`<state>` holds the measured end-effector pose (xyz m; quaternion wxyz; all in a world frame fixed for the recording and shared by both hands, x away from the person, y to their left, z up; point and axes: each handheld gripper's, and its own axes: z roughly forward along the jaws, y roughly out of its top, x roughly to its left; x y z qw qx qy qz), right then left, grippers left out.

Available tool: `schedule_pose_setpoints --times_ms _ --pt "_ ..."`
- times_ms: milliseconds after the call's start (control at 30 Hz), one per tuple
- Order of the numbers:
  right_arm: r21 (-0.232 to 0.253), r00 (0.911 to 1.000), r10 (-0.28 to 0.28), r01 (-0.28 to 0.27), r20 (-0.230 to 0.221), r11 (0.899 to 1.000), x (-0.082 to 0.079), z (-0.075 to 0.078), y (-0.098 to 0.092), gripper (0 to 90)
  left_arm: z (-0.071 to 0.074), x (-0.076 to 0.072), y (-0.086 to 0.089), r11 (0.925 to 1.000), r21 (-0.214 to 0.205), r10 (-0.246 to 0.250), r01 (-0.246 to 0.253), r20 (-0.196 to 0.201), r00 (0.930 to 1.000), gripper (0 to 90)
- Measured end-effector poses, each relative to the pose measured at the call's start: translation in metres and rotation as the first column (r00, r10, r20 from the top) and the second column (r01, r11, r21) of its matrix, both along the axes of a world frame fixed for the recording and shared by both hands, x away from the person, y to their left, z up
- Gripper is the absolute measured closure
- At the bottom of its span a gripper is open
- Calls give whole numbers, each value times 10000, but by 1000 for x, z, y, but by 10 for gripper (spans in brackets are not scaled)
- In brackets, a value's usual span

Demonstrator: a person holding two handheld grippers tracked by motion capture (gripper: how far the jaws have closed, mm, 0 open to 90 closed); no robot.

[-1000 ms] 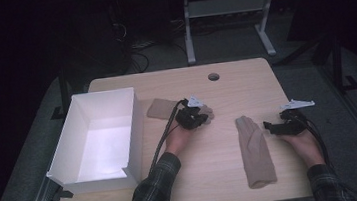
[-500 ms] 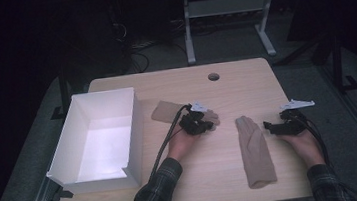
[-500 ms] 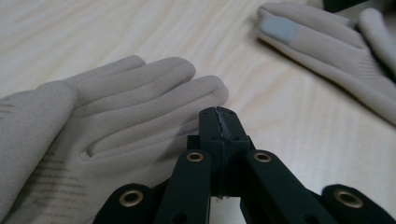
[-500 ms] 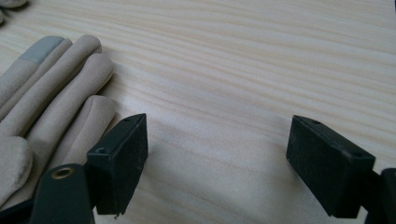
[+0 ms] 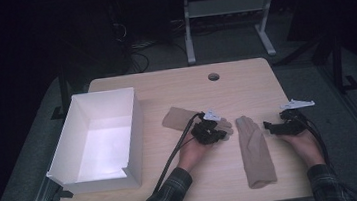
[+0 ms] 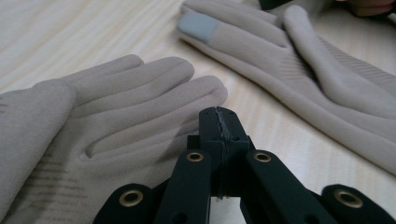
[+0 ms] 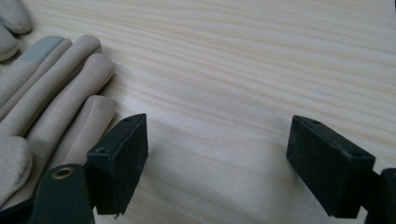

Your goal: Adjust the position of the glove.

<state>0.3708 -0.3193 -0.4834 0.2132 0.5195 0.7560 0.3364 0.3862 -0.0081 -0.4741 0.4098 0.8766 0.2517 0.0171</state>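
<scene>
Two beige gloves lie on the wooden table (image 5: 174,83). The left glove (image 5: 177,117) (image 6: 116,102) lies flat, fingers pointing toward the right glove (image 5: 255,148) (image 6: 299,60) (image 7: 51,93), which has a grey fingertip patch (image 6: 196,25). My left gripper (image 5: 222,133) (image 6: 218,116) is shut and rests low over the left glove's fingers; I see no fabric between its jaws. At the right glove's right side sits my right gripper (image 5: 268,126) (image 7: 217,154), open, with bare wood between its jaws and its left jaw beside the glove's fingers.
A white open box (image 5: 63,145) stands on the left part of the table. A round cable hole (image 5: 213,76) sits near the far edge. Cables trail from both grippers toward the person. A metal stand (image 5: 227,7) is on the floor beyond the table.
My left hand and gripper have slid to the right and slightly nearer, and the left glove has shifted along with them toward the right glove. The right gripper has stayed put.
</scene>
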Motion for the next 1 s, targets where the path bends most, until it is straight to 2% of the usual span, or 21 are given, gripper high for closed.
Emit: schedule_pose_setpoints --times_ms 333,367,433,533,633,667,700,733,833,900,933,1000 --pt "2 10000 1 -1 0 10000 0 0 0 204 -2 -7 -9 9992 -356 -181 176 -144 9997 896" --pt "3 10000 2 -2 0 10000 0 0 0 204 1 -5 -6 9988 -420 -249 241 -188 9995 895" --pt "6 10000 0 0 -1 10000 0 0 0 204 6 -4 -2 9993 -290 -225 224 -12 9997 896" --pt "3 10000 0 0 -1 10000 0 0 0 204 15 3 14 9999 -141 35 -32 197 9998 896" --pt "0 10000 -2 2 1 10000 0 0 0 204 23 13 34 9988 9 489 -489 396 9980 896" --pt "0 10000 -2 2 1 10000 0 0 0 204 23 13 34 9988 9 489 -489 396 9980 896" --pt "4 10000 -1 1 0 10000 0 0 0 204 25 16 41 9976 -37 699 -698 425 9966 896" --pt "5 10000 -1 1 -1 10000 0 0 0 204 28 22 54 9937 -72 1121 -1118 498 9925 896" --pt "6 10000 -2 2 -2 10000 0 0 0 204 32 27 69 9884 -55 1520 -1520 629 9864 896" --pt "0 10000 8 -8 0 10000 0 0 0 204 31 32 83 9803 66 1965 -1974 692 9781 896" --pt "0 10000 11 -11 1 10000 0 0 0 203 31 32 83 9803 66 1965 -1974 692 9781 896" --pt "-3 10000 10 -10 2 10000 0 0 0 204 27 36 94 9722 374 2280 -2311 734 9709 896"
